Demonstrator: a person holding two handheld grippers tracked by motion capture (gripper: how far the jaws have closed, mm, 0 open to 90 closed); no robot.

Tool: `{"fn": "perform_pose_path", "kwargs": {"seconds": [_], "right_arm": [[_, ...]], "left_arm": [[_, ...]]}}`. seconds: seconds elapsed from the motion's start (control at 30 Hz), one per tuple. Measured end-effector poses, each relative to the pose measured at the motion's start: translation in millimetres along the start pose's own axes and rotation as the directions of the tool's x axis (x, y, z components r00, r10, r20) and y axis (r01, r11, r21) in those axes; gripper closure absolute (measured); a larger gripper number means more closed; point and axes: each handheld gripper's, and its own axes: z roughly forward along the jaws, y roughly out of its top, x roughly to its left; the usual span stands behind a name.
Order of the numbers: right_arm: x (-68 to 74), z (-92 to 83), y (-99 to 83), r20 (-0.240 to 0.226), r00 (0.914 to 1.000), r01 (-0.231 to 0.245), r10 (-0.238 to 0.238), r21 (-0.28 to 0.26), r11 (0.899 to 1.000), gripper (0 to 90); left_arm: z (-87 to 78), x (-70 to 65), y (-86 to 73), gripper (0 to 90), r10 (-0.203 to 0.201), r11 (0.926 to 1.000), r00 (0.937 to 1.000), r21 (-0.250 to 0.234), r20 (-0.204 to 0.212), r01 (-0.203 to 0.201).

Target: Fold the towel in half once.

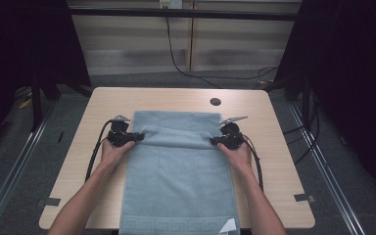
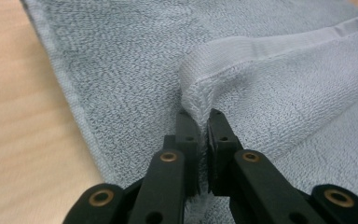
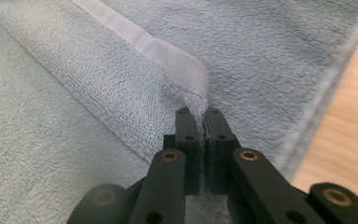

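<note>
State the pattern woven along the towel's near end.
A Greek key band runs across the pale blue-grey towel at its near end; the high view shows it best.

A recording lab: dark curtains [image 1: 24, 44] flank a lone wooden table [image 1: 103, 105], cables [image 1: 186, 68] trail across grey carpet [image 1: 54, 147], floor rails [image 1: 10, 171] run alongside.

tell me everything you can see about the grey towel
The towel is pale grey-blue terry with a flat woven hem band and a key-pattern border near its near end. It lies lengthwise on the wooden table, its near end reaching the table's front edge. Its far end is folded back toward the person, each corner pinched by the left gripper and right gripper.
</note>
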Motion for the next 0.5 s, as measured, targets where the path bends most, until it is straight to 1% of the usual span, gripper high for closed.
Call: {"fn": "perform_pose_path", "kwargs": {"seconds": [0.03, 0.07, 0.1, 0.13, 0.2, 0.23, 0.27, 0.3, 0.33, 0.4, 0.43, 0.5], "right_arm": [[-3.0, 0.0, 1.1, 0.005, 1.0, -0.003, 0.003, 0.001, 1.0, 86.8], [-5.2, 0.4, 2.7, 0.016, 0.9999, 0.002, -0.002, 0.002, 1.0, 86.8], [-7.6, 0.9, 3.9, 0.023, 0.9997, -0.004, 0.004, 0.0, 1.0, 86.8], [-11.8, 1.6, 5.0, 0.012, 0.9997, -0.021, 0.021, -0.005, 1.0, 86.8], [-16.6, 0.2, 6.4, 0.007, 0.9985, -0.054, 0.054, -0.031, 0.998, 86.8], [-16.2, -2.1, 7.5, 0.003, 0.9981, -0.062, 0.062, -0.05, 0.997, 86.8], [-15.0, -5.0, 8.8, 0.002, 0.999, -0.044, 0.044, -0.064, 0.997, 86.8], [-13.1, -9.1, 10.8, -0.002, 0.9997, -0.026, 0.025, -0.077, 0.997, 86.8], [-11.1, -14.7, 13.1, -0.009, 0.9998, -0.021, 0.02, -0.094, 0.995, 86.8], [-8.1, -28.4, 19.8, -0.026, 0.9996, -0.013, 0.009, -0.152, 0.988, 86.8], [-6.4, -36.1, 24.0, -0.033, 0.9994, -0.009, 0.003, -0.179, 0.984, 86.8], [-1.1, -53.1, 34.6, -0.034, 0.9993, 0.007, -0.015, -0.228, 0.974, 86.8]], "left_arm": [[3.1, -1.1, 1.7, 85.6, -0.004, 1.0, 1.0, -0.006, -0.002, 0.004], [5.2, -0.8, 4.0, 85.6, -0.001, 1.0, 1.0, 0.001, 0.0, 0.001], [7.1, -0.8, 6.3, 85.6, -0.01, 1.0, 0.9999, 0.002, -0.006, 0.01], [8.0, -1.8, 7.8, 85.6, -0.02, 0.9998, 0.9998, 0.004, -0.003, 0.02], [5.6, -5.6, 8.9, 85.6, -0.007, 0.9999, 0.9999, 0.011, -0.008, 0.007], [2.5, -8.5, 9.1, 85.6, 0.011, 0.9998, 0.9998, 0.014, -0.014, -0.011], [-2.7, -10.7, 9.6, 85.6, 0.014, 0.9999, 0.9999, 0.005, -0.005, -0.014], [-9.5, -12.0, 10.4, 85.6, 0.016, 0.9998, 0.9998, -0.015, 0.012, -0.016], [-17.4, -13.6, 12.2, 85.5, 0.018, 0.9992, 0.9996, -0.036, 0.023, -0.017], [-36.2, -16.6, 18.6, 85.4, 0.031, 0.9962, 0.9988, -0.082, 0.037, -0.028], [-46.0, -18.9, 22.5, 85.5, 0.028, 0.993, 0.9988, -0.116, 0.041, -0.023], [-67.1, -23.4, 30.6, 85.4, 0.024, 0.9852, 0.9973, -0.171, 0.069, -0.012]]}}
